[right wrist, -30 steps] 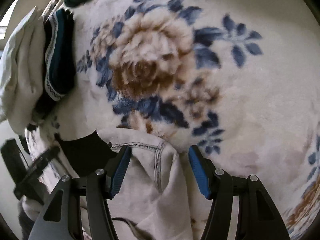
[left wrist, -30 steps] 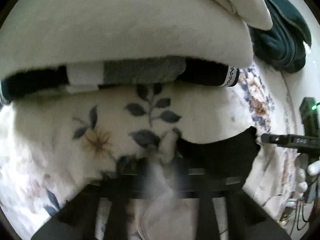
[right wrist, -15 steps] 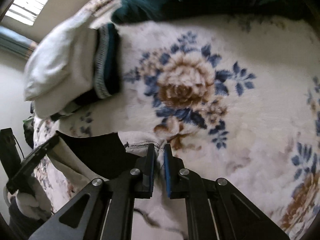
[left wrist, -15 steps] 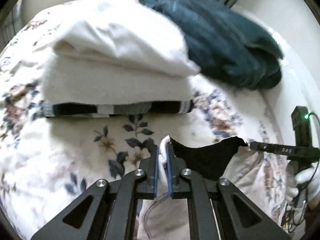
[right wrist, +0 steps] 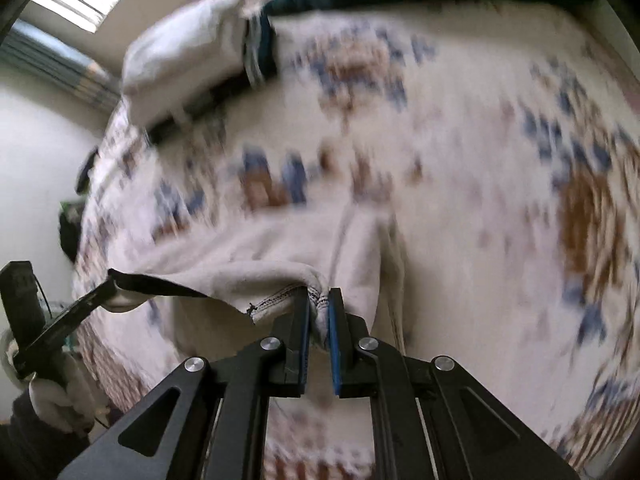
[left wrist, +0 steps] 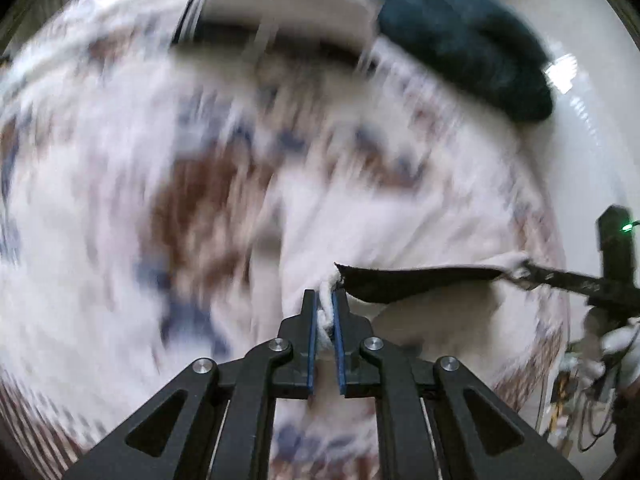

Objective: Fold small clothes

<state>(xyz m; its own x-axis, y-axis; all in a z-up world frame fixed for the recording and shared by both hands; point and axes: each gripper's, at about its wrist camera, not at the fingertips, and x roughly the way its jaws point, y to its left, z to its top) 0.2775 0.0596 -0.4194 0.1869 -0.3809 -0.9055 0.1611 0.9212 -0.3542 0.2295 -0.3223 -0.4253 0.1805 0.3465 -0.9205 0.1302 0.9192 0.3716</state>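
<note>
A small cream garment (left wrist: 344, 224) with a dark inner lining (left wrist: 416, 280) hangs stretched between my two grippers above a floral blanket (left wrist: 120, 184). My left gripper (left wrist: 326, 300) is shut on one corner of its edge. My right gripper (right wrist: 319, 298) is shut on the other corner, by a stitched hem (right wrist: 276, 294). The garment (right wrist: 248, 248) trails down onto the blanket (right wrist: 480, 160). Each gripper shows in the other's view: the right one at far right (left wrist: 528, 272), the left one at far left (right wrist: 110, 280). Both views are motion-blurred.
A stack of folded white and dark clothes (left wrist: 288, 4) lies at the far side of the blanket, also seen in the right wrist view (right wrist: 192, 52). A dark teal bundle (left wrist: 460, 36) lies beside it. A white wall (left wrist: 592, 128) runs along the right.
Both grippers, open a second ago, closed on the garment's corners and have lifted it up off the blanket, pulling the edge taut between them. The view has swung.
</note>
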